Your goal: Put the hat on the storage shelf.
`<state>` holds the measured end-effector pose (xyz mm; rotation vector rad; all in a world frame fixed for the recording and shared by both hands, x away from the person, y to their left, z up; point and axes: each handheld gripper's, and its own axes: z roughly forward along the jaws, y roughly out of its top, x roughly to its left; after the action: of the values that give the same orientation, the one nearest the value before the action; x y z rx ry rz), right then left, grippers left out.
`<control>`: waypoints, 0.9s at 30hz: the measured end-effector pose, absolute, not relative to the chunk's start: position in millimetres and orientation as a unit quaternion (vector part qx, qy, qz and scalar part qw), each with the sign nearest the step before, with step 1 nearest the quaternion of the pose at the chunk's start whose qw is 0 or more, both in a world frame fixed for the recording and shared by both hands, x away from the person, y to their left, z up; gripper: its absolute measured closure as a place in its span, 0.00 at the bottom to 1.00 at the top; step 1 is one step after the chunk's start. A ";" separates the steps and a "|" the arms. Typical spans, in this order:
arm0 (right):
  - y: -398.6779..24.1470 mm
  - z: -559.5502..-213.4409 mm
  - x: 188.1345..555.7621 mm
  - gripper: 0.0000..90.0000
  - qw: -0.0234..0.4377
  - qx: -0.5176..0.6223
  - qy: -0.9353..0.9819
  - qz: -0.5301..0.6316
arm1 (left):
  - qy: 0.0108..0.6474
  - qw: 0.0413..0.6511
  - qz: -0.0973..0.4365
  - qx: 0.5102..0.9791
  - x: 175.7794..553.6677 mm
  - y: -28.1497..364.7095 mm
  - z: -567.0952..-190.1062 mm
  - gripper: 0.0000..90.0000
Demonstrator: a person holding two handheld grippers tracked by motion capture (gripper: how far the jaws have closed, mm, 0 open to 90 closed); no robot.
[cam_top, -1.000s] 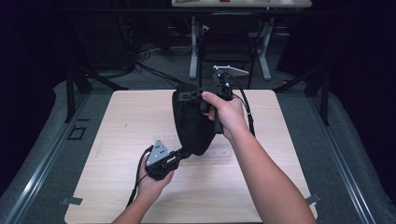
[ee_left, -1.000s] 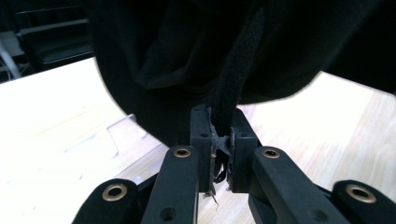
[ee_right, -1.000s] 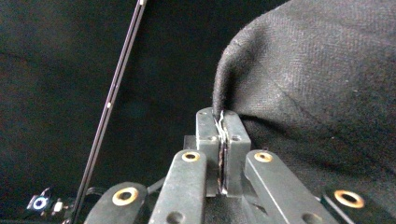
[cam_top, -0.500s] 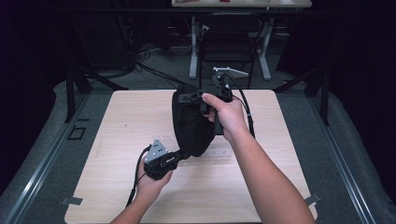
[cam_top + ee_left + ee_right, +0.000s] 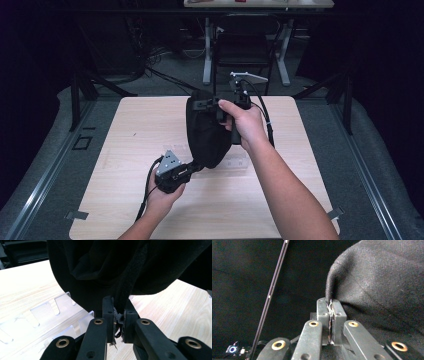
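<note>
While the pale wooden counter (image 5: pixel 125 150) lies flat under everything, the black cloth (image 5: pixel 206 131) hangs above its middle, stretched between the two tongs and clear of the surface except perhaps at its lowest fold, which I cannot tell. Its long axis runs from about 1 o'clock, up by the far edge, down to about 7 o'clock, toward the person. The right tongs (image 5: pixel 215 104) hold the upper end: in the right gripper view the jaws are pressed together on a thin edge of the cloth (image 5: pixel 374 285), which bulges away to the 2 o'clock side. The left tongs (image 5: pixel 192 167) hold the lower end; in the left gripper view they pinch a thick seam (image 5: pixel 130 282) of the cloth that rises toward 12 o'clock. So the cloth lies at 1 o'clock from the left tongs and at 7 o'clock from the right. A clear plastic rack (image 5: pixel 47 315) sits on the counter just under the lower fold, at about 9 o'clock from the left tongs, which are the nearer to it. Any lowering of the cloth would likely meet that rack first.
</note>
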<state>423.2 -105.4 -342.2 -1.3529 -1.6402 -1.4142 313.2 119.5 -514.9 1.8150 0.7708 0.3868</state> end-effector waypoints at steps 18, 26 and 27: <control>-134.4 -332.8 420.0 0.97 0.279 -0.512 -0.586 -0.562 | 0.354 0.520 0.155 0.761 314.9 129.7 -534.6 0.95; -149.0 -330.1 411.0 0.95 0.259 -0.508 -0.590 -0.572 | 0.335 0.497 0.167 0.783 318.3 138.0 -538.6 0.93; -150.6 -328.7 408.9 0.94 0.254 -0.508 -0.593 -0.571 | 0.338 0.500 0.161 0.781 319.2 140.4 -540.0 0.92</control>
<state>408.9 -150.6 -328.7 -1.3791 -1.6126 -1.5509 319.2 140.4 -540.0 1.8888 0.8175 0.3893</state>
